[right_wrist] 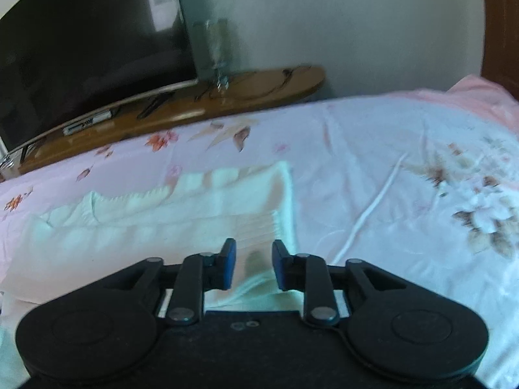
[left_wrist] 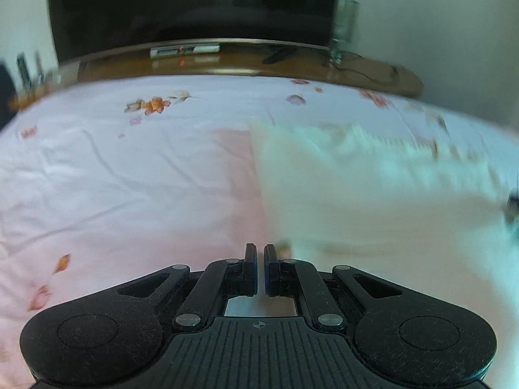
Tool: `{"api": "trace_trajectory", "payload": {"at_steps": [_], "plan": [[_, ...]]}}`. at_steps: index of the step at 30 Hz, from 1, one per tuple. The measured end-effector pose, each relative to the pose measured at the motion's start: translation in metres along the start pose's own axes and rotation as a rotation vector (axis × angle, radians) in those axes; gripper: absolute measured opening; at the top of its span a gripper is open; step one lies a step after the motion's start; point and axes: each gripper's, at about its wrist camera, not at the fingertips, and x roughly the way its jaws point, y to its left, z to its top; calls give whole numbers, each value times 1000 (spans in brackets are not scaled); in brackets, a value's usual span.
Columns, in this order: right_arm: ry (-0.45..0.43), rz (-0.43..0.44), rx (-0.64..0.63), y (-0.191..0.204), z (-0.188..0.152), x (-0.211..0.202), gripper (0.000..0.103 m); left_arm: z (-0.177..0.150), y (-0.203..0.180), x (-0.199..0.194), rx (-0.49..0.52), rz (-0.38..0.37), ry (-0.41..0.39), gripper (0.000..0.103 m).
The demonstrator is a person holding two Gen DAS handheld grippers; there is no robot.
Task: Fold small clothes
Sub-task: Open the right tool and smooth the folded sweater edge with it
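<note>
A small pale mint knitted garment (left_wrist: 356, 194) lies flat on the pink floral bedsheet (left_wrist: 113, 178), blurred in the left wrist view. My left gripper (left_wrist: 260, 249) hovers at the garment's left edge, with its jaws shut and nothing between them. In the right wrist view the same garment (right_wrist: 162, 220) spreads to the left, its ribbed hem towards the right. My right gripper (right_wrist: 254, 246) stands open just above the garment's near right part. Fabric shows in the gap, and the pads do not press on it.
A dark television (right_wrist: 81, 48) stands on a wooden stand (right_wrist: 253, 90) beyond the bed's far edge, with a glass (right_wrist: 217, 52) beside it. A white cord (right_wrist: 373, 207) lies on the sheet to the right of the garment. Pink bedding (right_wrist: 470, 97) is bunched at far right.
</note>
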Motion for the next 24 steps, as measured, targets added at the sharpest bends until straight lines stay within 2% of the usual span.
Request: {"api": "trace_trajectory", "payload": {"at_steps": [2,4,5,8,9,11,12,15,20,22,24], "plan": [[2,-14,-4,3,3,12,33,16,1,13,-39,-16,-19,4],[-6,-19,-5,5,9,22,48,33,3,32,-76,-24,-19,4],[-11,-22,-9,7,11,26,51,40,5,43,-101,-26,-5,4],[5,-8,-26,10,15,41,52,55,7,66,-149,-44,-4,4],[15,-1,-34,11,15,45,48,57,4,70,-135,-37,-7,4],[20,-17,-71,14,13,50,33,60,-4,79,-94,-17,-5,4],[16,-26,-85,14,12,50,21,60,-7,81,-85,-19,-8,4],[10,-10,-60,5,8,45,7,62,-13,85,-48,-9,-25,4],[-39,-49,-49,1,7,31,4,68,-13,77,-62,-30,-65,4],[-16,-63,-34,-3,3,37,4,68,-16,87,-39,-18,-37,4],[-9,-58,-32,0,2,41,6,67,-16,91,-36,-11,-50,4]]}}
